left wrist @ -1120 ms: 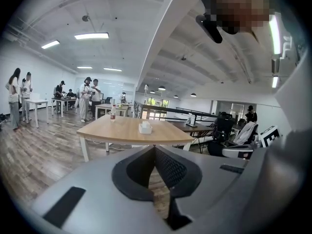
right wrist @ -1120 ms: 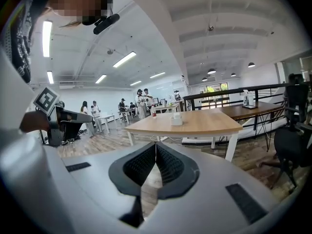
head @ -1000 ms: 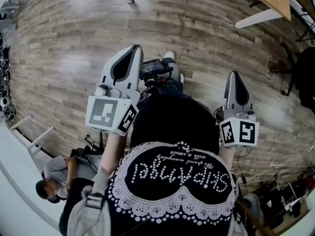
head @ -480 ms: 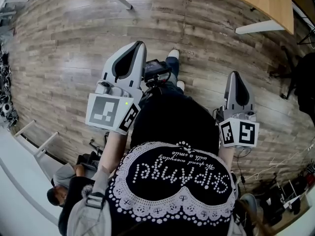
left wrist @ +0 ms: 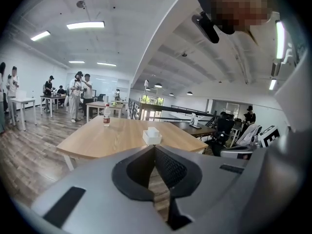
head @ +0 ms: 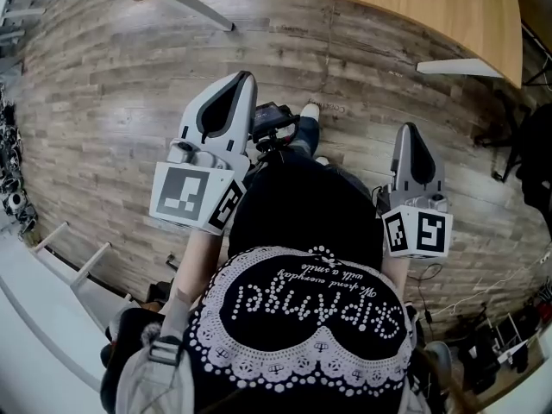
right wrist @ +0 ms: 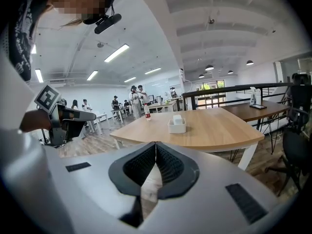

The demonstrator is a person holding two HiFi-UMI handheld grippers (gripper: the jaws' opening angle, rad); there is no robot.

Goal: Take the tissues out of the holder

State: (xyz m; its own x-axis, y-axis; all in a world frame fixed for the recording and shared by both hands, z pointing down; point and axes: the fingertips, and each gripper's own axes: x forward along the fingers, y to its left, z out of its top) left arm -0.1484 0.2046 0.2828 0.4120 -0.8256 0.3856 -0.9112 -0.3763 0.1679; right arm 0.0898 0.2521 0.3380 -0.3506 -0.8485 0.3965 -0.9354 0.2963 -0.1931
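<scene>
A white tissue holder [right wrist: 177,125] with tissues sticking out of its top stands on a light wooden table [right wrist: 209,130], some way ahead of me; the holder [left wrist: 152,137] also shows in the left gripper view. My left gripper [left wrist: 155,147] is shut with nothing between its jaws. My right gripper [right wrist: 155,144] is shut and empty too. In the head view both grippers, left [head: 244,78] and right [head: 410,129], are held in front of my body over the floor, short of the table [head: 362,3].
A bottle with a red label [right wrist: 146,112] stands on the table's far side. White table legs [head: 459,65] show under the top. Several people [left wrist: 80,89] stand at other tables in the background. Office chairs [right wrist: 297,145] stand to the right. Wooden floor [head: 112,93] lies below me.
The wooden table has come further into the head view at the top, so I have moved toward it. A person at the lower left has slipped out of view. Both grippers keep their pose.
</scene>
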